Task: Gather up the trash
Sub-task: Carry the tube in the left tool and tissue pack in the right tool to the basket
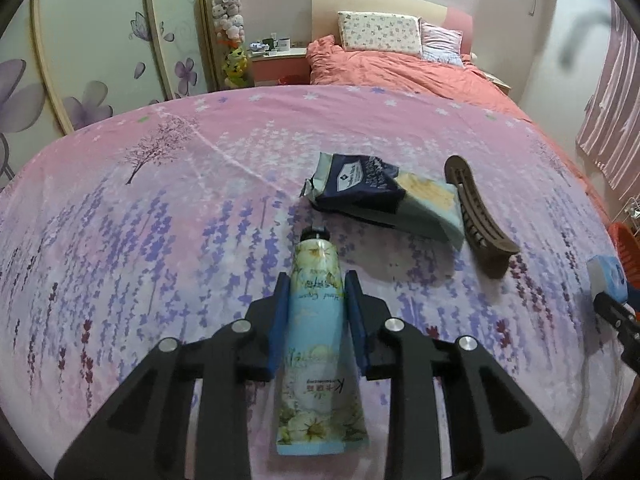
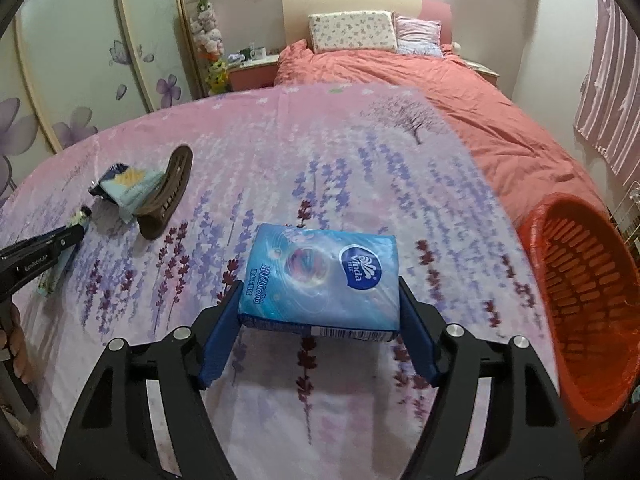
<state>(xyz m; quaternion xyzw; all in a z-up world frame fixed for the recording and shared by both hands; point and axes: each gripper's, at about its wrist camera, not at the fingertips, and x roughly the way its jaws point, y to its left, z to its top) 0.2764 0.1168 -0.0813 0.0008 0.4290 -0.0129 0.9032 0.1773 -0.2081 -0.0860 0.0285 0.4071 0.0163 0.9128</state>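
My left gripper (image 1: 316,280) is shut on a hand cream tube (image 1: 316,344) with a floral print, cap pointing away, just over the pink bedspread. A crumpled dark blue snack bag (image 1: 376,194) and a brown hair clip (image 1: 476,216) lie just beyond it. My right gripper (image 2: 320,292) is shut on a blue tissue pack (image 2: 324,276) and holds it a little above the bedspread. The orange basket (image 2: 580,304) stands to the right of the bed. The left gripper and tube (image 2: 60,252) show at the left of the right wrist view.
The pink flowered bedspread (image 1: 160,220) covers the near bed; a salmon duvet (image 2: 460,100) and pillows (image 2: 352,32) lie farther back. A nightstand with mugs (image 1: 276,50) and a stack of plush toys (image 1: 230,28) stand by the flowered wardrobe at left. Striped curtains hang at right.
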